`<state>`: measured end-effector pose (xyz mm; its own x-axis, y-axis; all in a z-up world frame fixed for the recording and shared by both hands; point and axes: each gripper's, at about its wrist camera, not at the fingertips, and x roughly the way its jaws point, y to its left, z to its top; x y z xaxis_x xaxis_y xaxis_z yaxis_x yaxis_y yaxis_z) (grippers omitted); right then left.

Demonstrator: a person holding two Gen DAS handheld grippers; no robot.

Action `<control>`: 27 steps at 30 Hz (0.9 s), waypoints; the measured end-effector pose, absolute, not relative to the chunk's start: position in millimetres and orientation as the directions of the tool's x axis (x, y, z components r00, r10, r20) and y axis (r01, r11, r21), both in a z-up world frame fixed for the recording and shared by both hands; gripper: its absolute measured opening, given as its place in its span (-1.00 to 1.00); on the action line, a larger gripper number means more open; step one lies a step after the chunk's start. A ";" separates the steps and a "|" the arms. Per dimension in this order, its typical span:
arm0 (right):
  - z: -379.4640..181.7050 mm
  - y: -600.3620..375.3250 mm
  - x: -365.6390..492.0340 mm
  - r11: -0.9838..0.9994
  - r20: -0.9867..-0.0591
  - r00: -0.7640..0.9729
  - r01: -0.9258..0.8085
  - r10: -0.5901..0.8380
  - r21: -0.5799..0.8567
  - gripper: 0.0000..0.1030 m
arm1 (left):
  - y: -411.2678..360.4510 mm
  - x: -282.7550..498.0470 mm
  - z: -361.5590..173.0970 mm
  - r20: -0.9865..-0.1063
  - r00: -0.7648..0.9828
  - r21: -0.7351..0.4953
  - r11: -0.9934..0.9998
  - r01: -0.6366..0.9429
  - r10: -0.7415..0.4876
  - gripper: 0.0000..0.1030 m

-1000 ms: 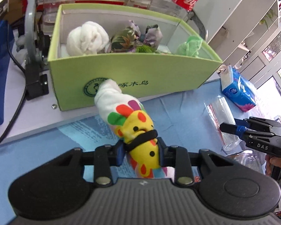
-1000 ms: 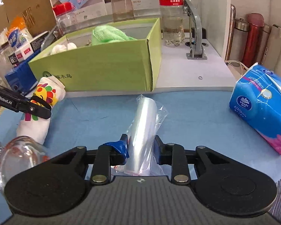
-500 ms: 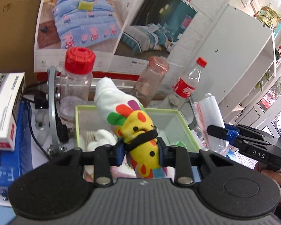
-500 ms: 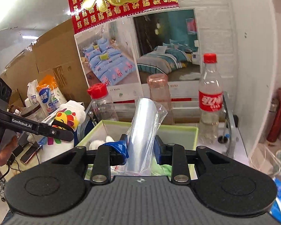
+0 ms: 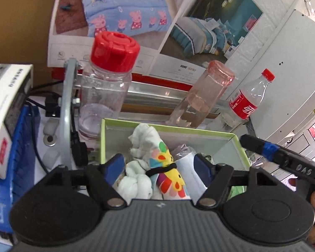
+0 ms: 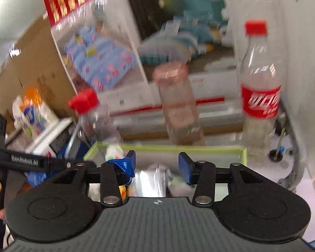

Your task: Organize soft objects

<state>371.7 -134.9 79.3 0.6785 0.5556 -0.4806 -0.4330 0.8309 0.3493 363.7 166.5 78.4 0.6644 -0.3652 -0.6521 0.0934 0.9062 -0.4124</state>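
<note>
Soft matt cloth on the white rolled sock with bright cartoon print (image 5: 164, 168). Matt green cardboard on the open box (image 5: 104, 138). Glossy clear plastic on the red-capped jar (image 5: 107, 92). Ribbed matt black plastic on the gripper bodies.

- clear jar with red lid (image 5: 107, 82), upper centre-left of left view, upright
- pink-tinted glass bottle (image 5: 201, 100), centre right, upright
- cola bottle (image 5: 246, 103), red cap, red label, right of the pink bottle
- bedding poster (image 5: 124, 10) on the wall, top
- white carton (image 5: 4, 113) on blue box (image 5: 19, 147), left edge
- grey metal bracket (image 5: 67, 109) beside the jar
- right view blurred: same cola bottle (image 6: 260, 92) at right
</note>
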 end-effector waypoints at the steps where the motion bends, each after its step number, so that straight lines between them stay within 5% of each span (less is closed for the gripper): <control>1: 82.3 -139.9 366.1 0.826 -0.472 0.679 -0.432 0.562 0.363 -0.36 | 166.9 356.6 82.0 -0.647 0.673 -0.403 0.910 0.099 -0.360 0.39; 8: 84.7 -160.3 303.9 0.858 -0.515 0.686 -0.402 0.514 0.320 -0.27 | 159.1 289.4 94.8 -0.618 0.710 -0.370 0.922 0.117 -0.338 0.53; 12: 76.2 -158.6 263.7 0.931 -0.611 0.703 -0.302 0.364 0.206 -0.25 | 150.5 235.6 90.2 -0.573 0.770 -0.348 0.934 0.082 -0.282 0.97; 16: 64.6 -163.9 221.6 0.965 -0.631 0.730 -0.210 0.261 0.156 -0.24 | 140.7 188.1 83.2 -0.534 0.811 -0.315 0.946 0.071 -0.238 0.97; 27: 44.6 -171.3 166.8 0.964 -0.615 0.748 -0.137 0.250 0.226 -0.20 | 104.0 125.2 67.0 -0.514 0.852 -0.204 0.979 -0.009 -0.099 0.97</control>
